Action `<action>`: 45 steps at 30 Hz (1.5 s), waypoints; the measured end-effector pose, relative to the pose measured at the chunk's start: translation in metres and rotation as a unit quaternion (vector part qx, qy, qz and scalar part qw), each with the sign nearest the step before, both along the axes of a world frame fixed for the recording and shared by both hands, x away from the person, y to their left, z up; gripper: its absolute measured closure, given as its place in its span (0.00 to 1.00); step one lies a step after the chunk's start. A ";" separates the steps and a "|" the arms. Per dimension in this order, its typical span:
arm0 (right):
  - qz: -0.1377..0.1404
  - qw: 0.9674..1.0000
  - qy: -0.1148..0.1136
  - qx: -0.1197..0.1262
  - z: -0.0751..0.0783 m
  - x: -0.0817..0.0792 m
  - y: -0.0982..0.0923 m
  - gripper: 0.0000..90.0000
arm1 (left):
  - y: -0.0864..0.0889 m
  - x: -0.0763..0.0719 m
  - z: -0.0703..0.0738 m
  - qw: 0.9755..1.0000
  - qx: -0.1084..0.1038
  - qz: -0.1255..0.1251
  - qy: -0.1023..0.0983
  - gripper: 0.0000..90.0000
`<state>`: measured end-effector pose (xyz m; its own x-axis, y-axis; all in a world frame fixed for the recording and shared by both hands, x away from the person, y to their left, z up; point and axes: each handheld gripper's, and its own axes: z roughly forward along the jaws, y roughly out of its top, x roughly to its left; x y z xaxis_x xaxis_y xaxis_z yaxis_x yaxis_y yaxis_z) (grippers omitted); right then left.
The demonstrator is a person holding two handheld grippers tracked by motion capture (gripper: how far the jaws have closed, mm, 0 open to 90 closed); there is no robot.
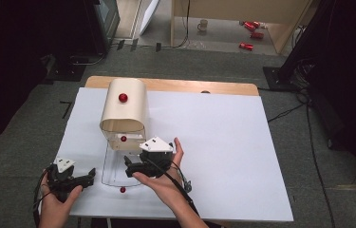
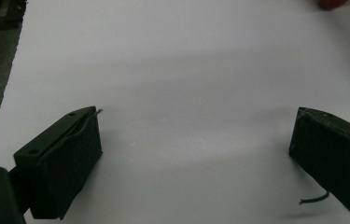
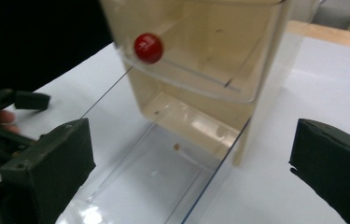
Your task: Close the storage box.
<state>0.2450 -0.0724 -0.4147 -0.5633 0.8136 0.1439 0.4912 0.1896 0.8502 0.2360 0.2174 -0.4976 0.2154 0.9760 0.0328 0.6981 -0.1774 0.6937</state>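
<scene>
White-covered table (image 1: 223,142): cream arched box (image 1: 124,111) stands at back left, its clear drawer (image 3: 163,177) pulled out toward me and looking empty, so I judge the opening done and any filling or closing still ahead. My right gripper (image 1: 143,167) hovers at the drawer, jaws spread, holding nothing. My left gripper (image 1: 73,181) waits near the front edge, jaws spread over bare sheet; a red knob (image 1: 122,190) fronts the drawer.

Red knob (image 3: 148,47) on cream box (image 3: 196,60)

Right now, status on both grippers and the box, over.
Left gripper open, low over white sheet. Right gripper open, facing beige box. Clear drawer pulled out, looks empty. Nothing between.
</scene>
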 end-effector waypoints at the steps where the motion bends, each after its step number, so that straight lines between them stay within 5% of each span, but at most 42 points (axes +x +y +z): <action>1: 0.003 1.000 0.002 0.001 -0.001 -0.003 0.001 0.00 | 0.000 0.000 0.000 1.000 0.000 0.000 0.000 0.03; 24: 0.045 0.999 0.029 -0.011 -0.045 -0.060 0.018 0.00 | 0.000 0.000 0.000 1.000 0.000 0.000 -0.001 0.03; 34: 0.047 0.998 0.036 -0.015 -0.059 -0.067 0.021 0.00 | 0.000 0.000 0.000 1.000 0.000 0.000 -0.001 0.03; 45: 0.022 0.997 0.035 -0.058 -0.079 -0.062 0.032 0.00 | 0.000 0.000 0.000 1.000 0.000 0.000 -0.001 0.03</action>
<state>0.1831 -0.0404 -0.4941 -0.5912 0.8013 0.0913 0.5374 0.3070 0.7854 0.2361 0.2173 -0.4977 0.2146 0.9761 0.0335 0.6969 -0.1770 0.6949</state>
